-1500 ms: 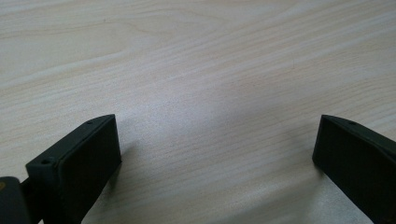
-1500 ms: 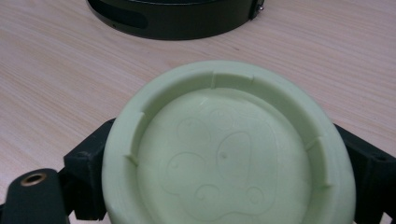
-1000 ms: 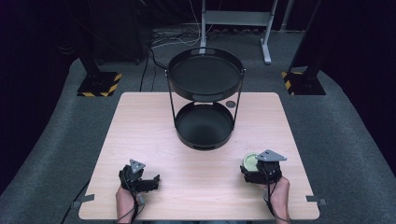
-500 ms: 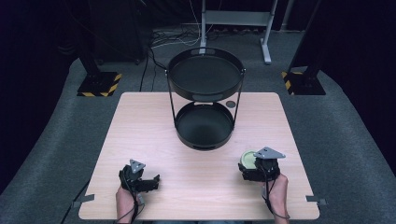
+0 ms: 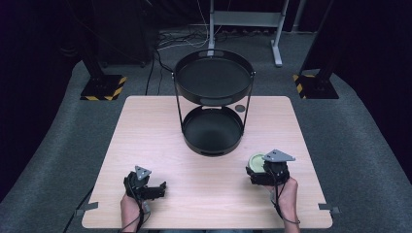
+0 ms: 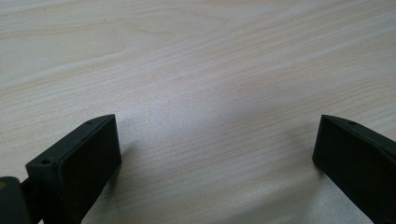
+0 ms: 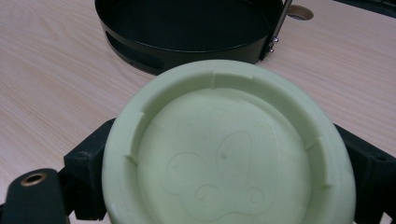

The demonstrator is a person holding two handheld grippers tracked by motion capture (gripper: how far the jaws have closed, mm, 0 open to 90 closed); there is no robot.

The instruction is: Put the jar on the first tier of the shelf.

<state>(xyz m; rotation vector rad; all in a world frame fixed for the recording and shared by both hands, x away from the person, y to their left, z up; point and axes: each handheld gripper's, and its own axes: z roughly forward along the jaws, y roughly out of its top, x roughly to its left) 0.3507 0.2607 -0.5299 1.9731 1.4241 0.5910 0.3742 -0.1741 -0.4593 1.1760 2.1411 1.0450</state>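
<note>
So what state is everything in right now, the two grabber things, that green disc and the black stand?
Left gripper: open, holds nothing, jaws wide apart over bare wood.
Right gripper: shut on the green disc, a jaw on each side of it.
Green disc: held, embossed face toward the camera.
Two-tier black tray stand: upright, both trays empty.
Table: bare wood.
</note>
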